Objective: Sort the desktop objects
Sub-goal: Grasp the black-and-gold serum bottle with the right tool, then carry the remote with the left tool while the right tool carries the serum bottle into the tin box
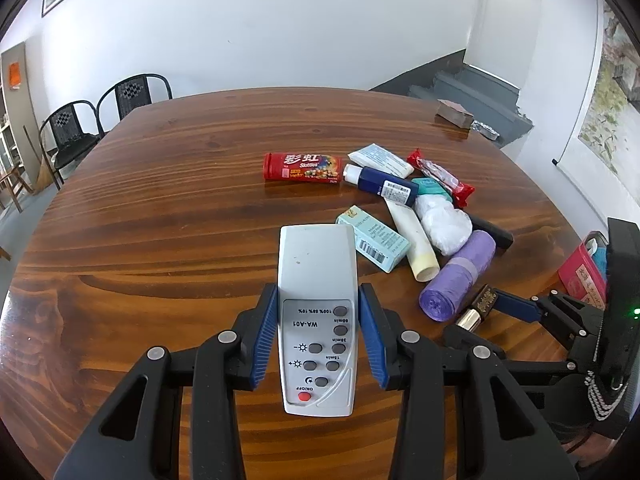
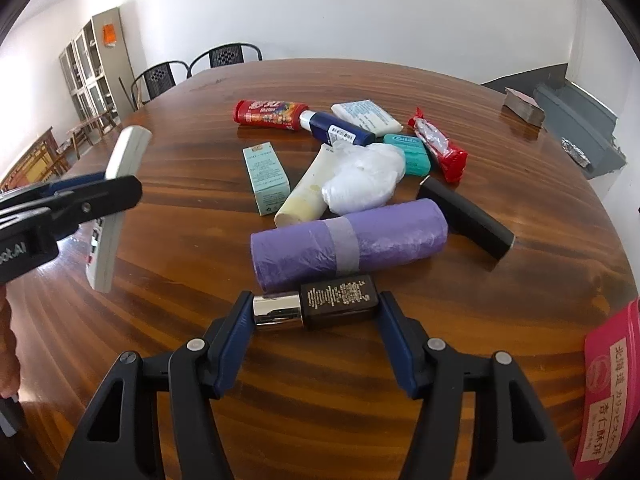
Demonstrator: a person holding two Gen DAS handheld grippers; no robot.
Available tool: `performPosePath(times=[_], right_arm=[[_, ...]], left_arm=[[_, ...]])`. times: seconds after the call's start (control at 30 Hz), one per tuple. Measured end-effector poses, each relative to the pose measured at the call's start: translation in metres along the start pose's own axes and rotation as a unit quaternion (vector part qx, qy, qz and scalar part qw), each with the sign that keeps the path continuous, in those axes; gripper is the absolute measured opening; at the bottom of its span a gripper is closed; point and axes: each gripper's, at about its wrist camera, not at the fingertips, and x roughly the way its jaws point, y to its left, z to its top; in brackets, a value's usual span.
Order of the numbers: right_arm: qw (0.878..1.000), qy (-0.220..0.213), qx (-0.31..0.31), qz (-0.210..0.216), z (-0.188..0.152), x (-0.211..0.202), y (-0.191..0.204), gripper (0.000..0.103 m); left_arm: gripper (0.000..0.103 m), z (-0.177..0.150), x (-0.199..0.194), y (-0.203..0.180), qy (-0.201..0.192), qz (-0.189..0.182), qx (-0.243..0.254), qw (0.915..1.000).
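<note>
Your left gripper (image 1: 318,336) is clamped on the flat grey plastic remote control (image 1: 316,300) with dark buttons and a red on/off key. Its blue pads press the two long edges at about mid-length. The remote's long axis runs straight along the fingers: the red key end lies back toward your hand, the plain end points out over the round dark wooden table (image 1: 160,216). In the right wrist view the same remote (image 2: 120,184) is lifted off the wood, edge-on, its plain end tilted up and away.

Your right gripper (image 2: 316,312) has its pads against both ends of the small dark brown bottle (image 2: 340,300) with gold print and a shiny silver cap, gripping it lengthwise. The bottle lies on the table, long axis across the fingers, silver cap toward the left pad, base toward the right pad. It sits just in front of the lilac roll of plastic bags (image 2: 348,240), roughly parallel to it and touching or nearly so.

Beyond the roll lie a cream tube (image 2: 306,192), a pale green carton (image 2: 266,176), and a red candy tube (image 2: 272,114). A pink box (image 2: 612,392) sits at the right edge.
</note>
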Motion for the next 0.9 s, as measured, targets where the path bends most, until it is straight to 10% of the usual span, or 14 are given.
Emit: performPosePath(times=[0.5,0.9], right_arm=[[0.985,-0.126,0.115,-0.031,-0.034,-0.096,-0.038,0.066],[0.94,-0.204,0.226,-0.152,-0.099,-0.193,-0.126,0.066]], left_arm=[[0.043,-0.002,-0.009,-0.038,0.002,-0.042,0.021,0.9989],[0.043,0.005,-0.022,-0.12,-0.005,-0.098,0.08,0.992]])
